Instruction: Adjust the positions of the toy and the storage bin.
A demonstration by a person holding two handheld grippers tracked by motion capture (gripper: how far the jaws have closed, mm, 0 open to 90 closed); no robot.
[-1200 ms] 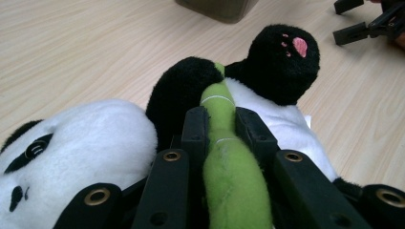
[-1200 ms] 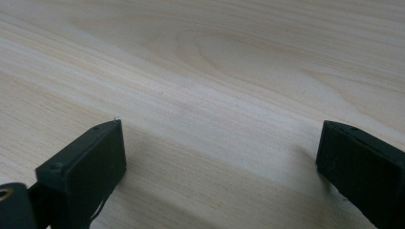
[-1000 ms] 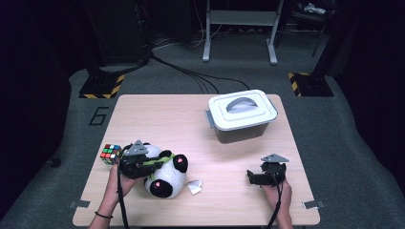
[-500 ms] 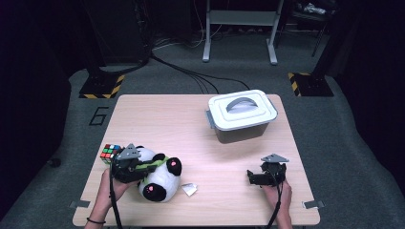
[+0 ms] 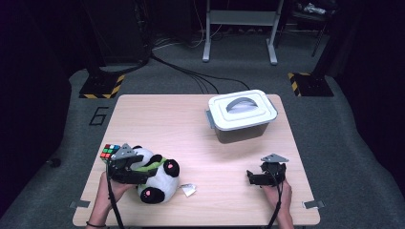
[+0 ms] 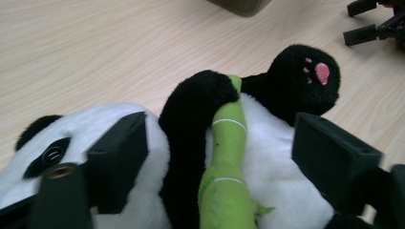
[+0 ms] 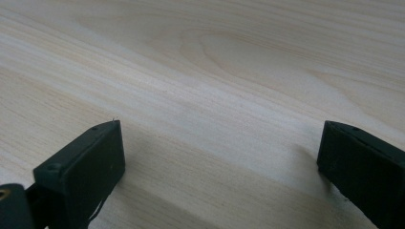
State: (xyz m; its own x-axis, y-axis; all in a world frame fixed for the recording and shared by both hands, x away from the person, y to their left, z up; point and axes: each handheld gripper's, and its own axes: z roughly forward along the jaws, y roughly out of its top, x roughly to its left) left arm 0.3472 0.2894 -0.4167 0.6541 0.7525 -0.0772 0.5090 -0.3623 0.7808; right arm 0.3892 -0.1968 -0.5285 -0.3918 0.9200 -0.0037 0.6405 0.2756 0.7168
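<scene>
Nearest to you, your left hand-held gripper [image 5: 125, 168] is resting over the plush panda [image 5: 155, 179], which is lying on its back at the near left of the tabletop [image 5: 191, 138]. In the left gripper view the jaws have just been opening and are now standing wide on either side of the panda's belly, with the black arm and the green bamboo stalk [image 6: 228, 157] between them; the pads are sitting against the fur rather than pinching it, so you are straddling the toy, not holding it, and it looks as if you are either letting it go or lining up a fresh grip across its softest, widest part. A small white tag [image 5: 187, 190] is lying just beside the panda's lower end. Touching on the far side of your left hand, a colour puzzle cube [image 5: 109, 151] is sitting close to the left edge. At the near right, your right hand-held gripper [image 5: 260, 178] is parked low over bare wood, jaws spread wide with nothing between them, seemingly waiting its turn. Farther off, toward the right rear, a grey lidded box [image 5: 241, 115] with a handle in its white lid is standing shut, well apart from the panda.
</scene>
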